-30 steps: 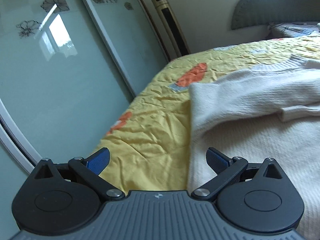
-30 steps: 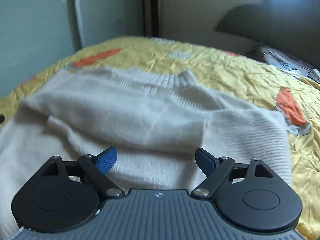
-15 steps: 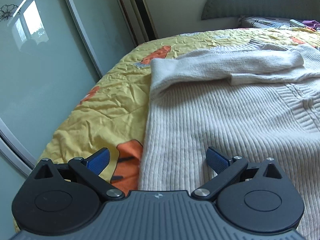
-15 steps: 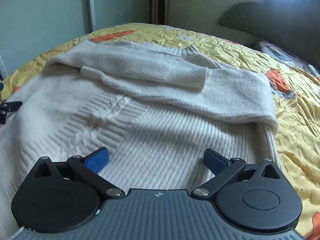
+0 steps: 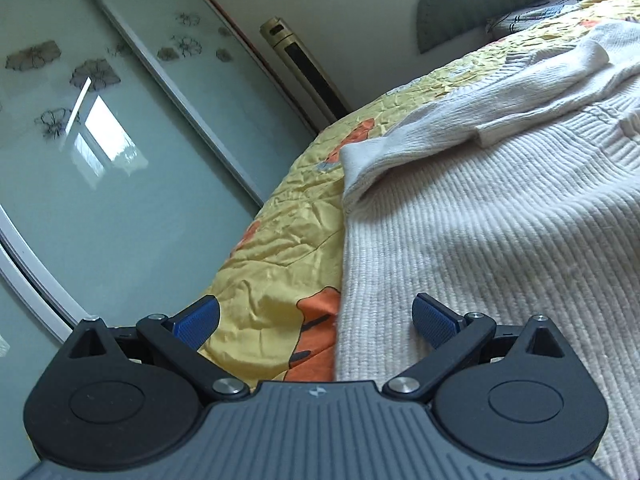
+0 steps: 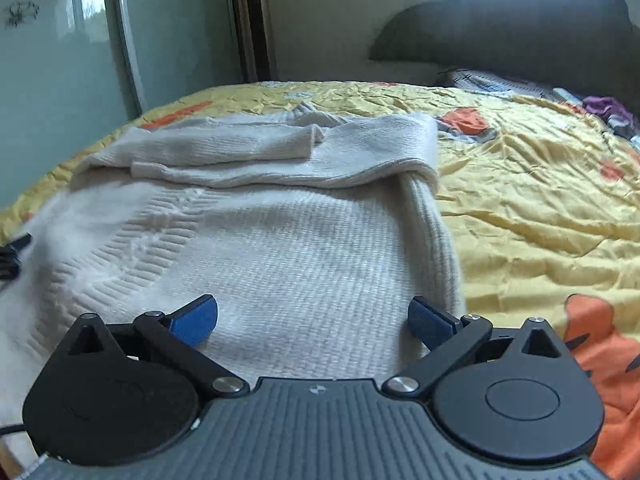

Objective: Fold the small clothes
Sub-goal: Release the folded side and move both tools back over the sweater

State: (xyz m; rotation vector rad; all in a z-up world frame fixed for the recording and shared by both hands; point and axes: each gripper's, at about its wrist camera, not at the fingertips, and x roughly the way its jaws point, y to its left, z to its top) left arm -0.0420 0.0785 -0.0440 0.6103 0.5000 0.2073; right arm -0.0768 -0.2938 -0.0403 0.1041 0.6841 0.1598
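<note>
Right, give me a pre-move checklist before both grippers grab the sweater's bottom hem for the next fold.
1. Left gripper open: ok.
2. Right gripper open: ok.
3. Sleeves folded across the sweater chest: ok.
4. Left gripper straddling the sweater's side edge over the yellow bedspread: ok.
5. Right gripper over the other side edge: ok.
6. Hem itself in sight: cannot tell, hidden below both grippers.

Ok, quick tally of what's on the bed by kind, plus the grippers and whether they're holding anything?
Cream knit sweater: 1, sleeves folded across its chest
Yellow bedspread: 1
Purple cloth near the headboard: 1
Grippers: 2, left gripper and right gripper, both open and holding nothing
Total: 5
</note>
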